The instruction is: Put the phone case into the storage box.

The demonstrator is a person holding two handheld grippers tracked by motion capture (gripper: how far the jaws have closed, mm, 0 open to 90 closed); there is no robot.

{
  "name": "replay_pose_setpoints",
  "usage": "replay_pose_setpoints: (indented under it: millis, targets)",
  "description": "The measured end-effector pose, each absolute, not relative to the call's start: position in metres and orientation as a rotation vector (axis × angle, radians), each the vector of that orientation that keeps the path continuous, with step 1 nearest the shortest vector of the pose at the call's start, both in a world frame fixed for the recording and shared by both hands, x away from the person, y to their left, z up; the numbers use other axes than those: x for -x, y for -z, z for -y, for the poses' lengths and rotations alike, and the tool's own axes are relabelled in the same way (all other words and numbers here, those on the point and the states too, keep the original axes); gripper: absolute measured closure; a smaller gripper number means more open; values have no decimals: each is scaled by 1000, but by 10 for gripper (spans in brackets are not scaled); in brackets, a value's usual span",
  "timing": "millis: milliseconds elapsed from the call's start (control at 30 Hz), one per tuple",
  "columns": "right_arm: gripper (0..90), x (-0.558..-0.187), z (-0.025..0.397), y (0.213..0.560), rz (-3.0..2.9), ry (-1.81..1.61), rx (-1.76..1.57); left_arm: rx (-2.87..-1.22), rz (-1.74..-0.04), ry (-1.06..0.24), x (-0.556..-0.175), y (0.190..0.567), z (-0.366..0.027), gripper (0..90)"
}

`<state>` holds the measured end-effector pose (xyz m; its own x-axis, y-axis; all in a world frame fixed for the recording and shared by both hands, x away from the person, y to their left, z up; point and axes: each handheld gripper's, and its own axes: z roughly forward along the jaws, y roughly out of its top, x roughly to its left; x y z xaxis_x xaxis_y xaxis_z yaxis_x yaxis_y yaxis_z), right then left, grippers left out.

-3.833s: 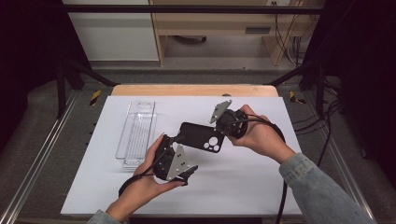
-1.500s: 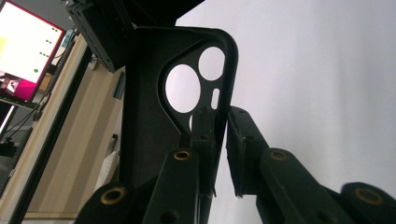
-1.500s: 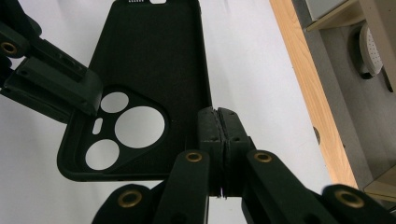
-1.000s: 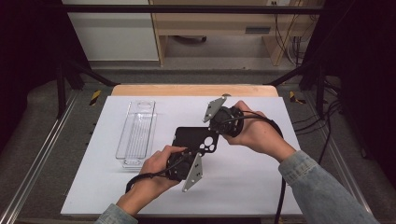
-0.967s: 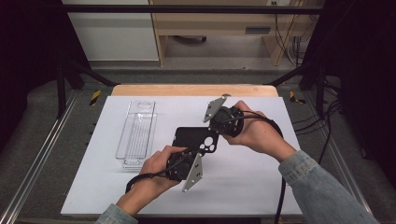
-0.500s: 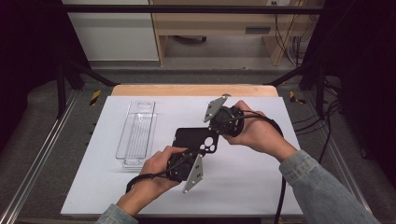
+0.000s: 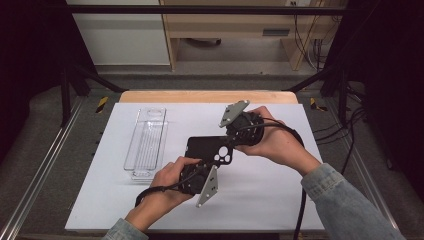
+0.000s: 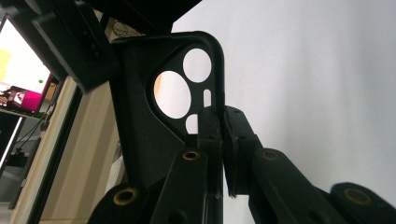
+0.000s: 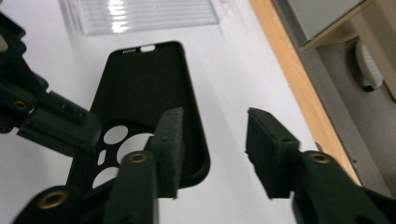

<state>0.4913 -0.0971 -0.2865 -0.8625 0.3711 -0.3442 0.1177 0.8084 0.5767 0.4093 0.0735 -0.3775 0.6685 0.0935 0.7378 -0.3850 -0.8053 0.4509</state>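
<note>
**Black phone case pinched by one gripper, the other spread beside it**

The left gripper (image 7: 202, 167) pinches the black phone case (image 7: 207, 149) at its edge near the round camera holes. Its two jaws are pressed together on the thin wall of the case. The case is held just above the white desk (image 7: 280, 200).

The right gripper (image 9: 212, 144) is spread wide. One jaw sits over the case's corner, the other off to its side, over bare desk.

Past the left gripper lies a clear plastic tray (image 7: 146, 142), apart from the case. Nothing stands between them.

The left hand (image 7: 162, 187) hides part of the left gripper in the high view. In the left gripper view, the far end of the case is cut off.
</note>
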Motion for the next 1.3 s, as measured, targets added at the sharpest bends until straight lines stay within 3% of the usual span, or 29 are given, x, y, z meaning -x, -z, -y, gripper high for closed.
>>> replay_pose_setpoints:
  millis: [167,233,467,833,1300]
  targets:
    - [415,-489,103,281,-2484,-832,-428,-2273,210,-1038,-410,380,-73,862]
    - [319,-487,109,277,-2412,-876,-474,-2273,206,-1039,-409,381,-73,862]
    - [221,-489,128,268,-2302,-979,-612,-2287,214,-1056,-410,378,-76,863]
    - [147,-493,164,272,-2151,-1115,-799,-2272,185,-1056,-410,376,-82,862]
    - [106,-481,190,319,-2072,-1183,-924,-2197,98,-1022,-412,370,-92,862]
